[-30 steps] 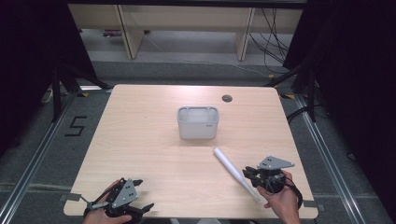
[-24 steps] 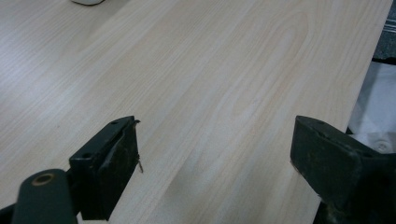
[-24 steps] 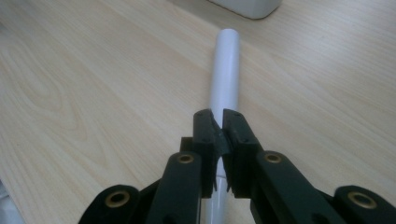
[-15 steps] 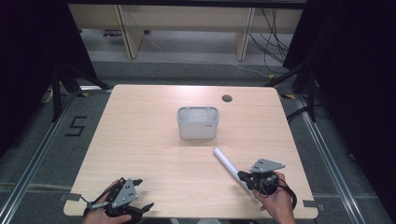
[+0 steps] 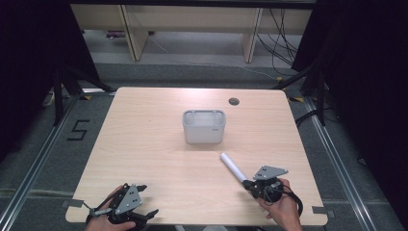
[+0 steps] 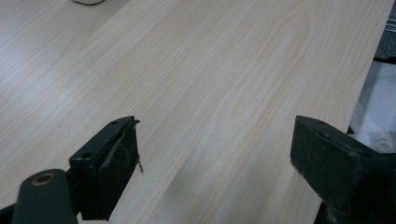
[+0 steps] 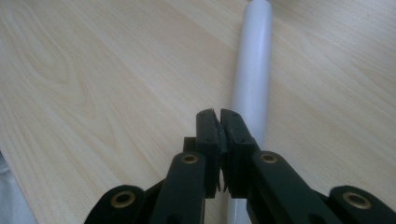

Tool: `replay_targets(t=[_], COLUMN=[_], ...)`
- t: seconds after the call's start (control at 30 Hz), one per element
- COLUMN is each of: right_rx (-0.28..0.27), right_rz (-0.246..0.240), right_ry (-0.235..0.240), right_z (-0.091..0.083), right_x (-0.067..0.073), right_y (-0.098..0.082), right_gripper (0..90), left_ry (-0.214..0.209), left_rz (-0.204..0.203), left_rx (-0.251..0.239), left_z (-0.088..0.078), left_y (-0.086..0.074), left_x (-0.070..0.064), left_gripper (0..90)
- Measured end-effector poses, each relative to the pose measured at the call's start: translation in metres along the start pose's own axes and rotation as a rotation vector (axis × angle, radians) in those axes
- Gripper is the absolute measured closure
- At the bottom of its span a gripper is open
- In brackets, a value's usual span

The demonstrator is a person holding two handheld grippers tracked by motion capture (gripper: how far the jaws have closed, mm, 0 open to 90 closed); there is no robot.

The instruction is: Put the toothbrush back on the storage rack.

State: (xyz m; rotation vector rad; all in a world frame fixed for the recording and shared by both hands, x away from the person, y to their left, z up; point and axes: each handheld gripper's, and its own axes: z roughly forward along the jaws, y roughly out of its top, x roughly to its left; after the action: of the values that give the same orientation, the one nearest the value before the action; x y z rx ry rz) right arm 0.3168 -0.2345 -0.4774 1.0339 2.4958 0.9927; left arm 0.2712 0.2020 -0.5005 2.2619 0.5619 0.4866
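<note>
Resting at the table's (image 5: 144, 144) 5 o'clock corner, the right gripper (image 5: 249, 183) has its jaws pressed together, and in the right gripper view (image 7: 218, 114) nothing shows between them. The tube (image 5: 233, 167) lies flat on the wood, its near end passing under those jaws and its far end aimed toward 11 o'clock, at the bin (image 5: 204, 134). In the right gripper view the tube (image 7: 252, 70) runs away toward 12 o'clock, just right of the tips. The bin stands a little past the table's centre, toward 12 o'clock, well apart from the tube.

Judging by this, the work is at its start: the tube has no grip on it yet, and if it is meant for the bin, the lift, the carry and the drop are all left.

The left gripper (image 5: 148, 199) sits idle at 7 o'clock with its jaws wide apart over bare wood (image 6: 215, 144).

There is open room between tube and bin. The near edge runs close behind both hands, and the right edge lies near the right gripper, at 3 o'clock.
</note>
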Motion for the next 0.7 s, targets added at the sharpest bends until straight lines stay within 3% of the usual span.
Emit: replay_targets(t=[0.07, 0.17, 0.27, 0.4, 0.5, 0.57, 0.7], right_rx=[0.011, 0.019, 0.036, 0.049, 0.099, 0.092, 0.138], right_rz=[0.001, -0.024, -0.010, -0.052, -0.024, -0.029, -0.026], right_ry=[-0.002, 0.006, -0.001, 0.004, 0.004, -0.010, -0.024], right_z=[0.002, 0.007, 0.008, 0.012, 0.010, 0.012, 0.011], right_x=[0.002, 0.002, 0.004, 0.003, 0.003, 0.003, 0.001], right_y=[-0.001, -0.002, -0.003, -0.004, -0.005, -0.007, -0.009], right_gripper=[86.7, 86.7, 86.7, 86.7, 86.7, 86.7, 87.0], left_ry=[0.002, 0.000, -0.009, 0.003, -0.005, -0.001, -0.007], left_rz=[-0.010, 0.000, -0.010, -0.009, 0.000, 0.001, 0.000], left_rx=[-0.029, 0.001, -0.017, -0.011, -0.010, 0.002, -0.004], left_z=[0.002, 0.000, 0.001, 0.000, 0.000, 0.000, 0.000], left_y=[-0.001, 0.000, 0.000, 0.000, -0.001, 0.000, 0.000], left_x=[-0.001, 0.000, -0.001, 0.000, 0.000, 0.000, 0.000], left_gripper=[14.8, 14.8, 14.8, 14.8, 14.8, 14.8, 14.8])
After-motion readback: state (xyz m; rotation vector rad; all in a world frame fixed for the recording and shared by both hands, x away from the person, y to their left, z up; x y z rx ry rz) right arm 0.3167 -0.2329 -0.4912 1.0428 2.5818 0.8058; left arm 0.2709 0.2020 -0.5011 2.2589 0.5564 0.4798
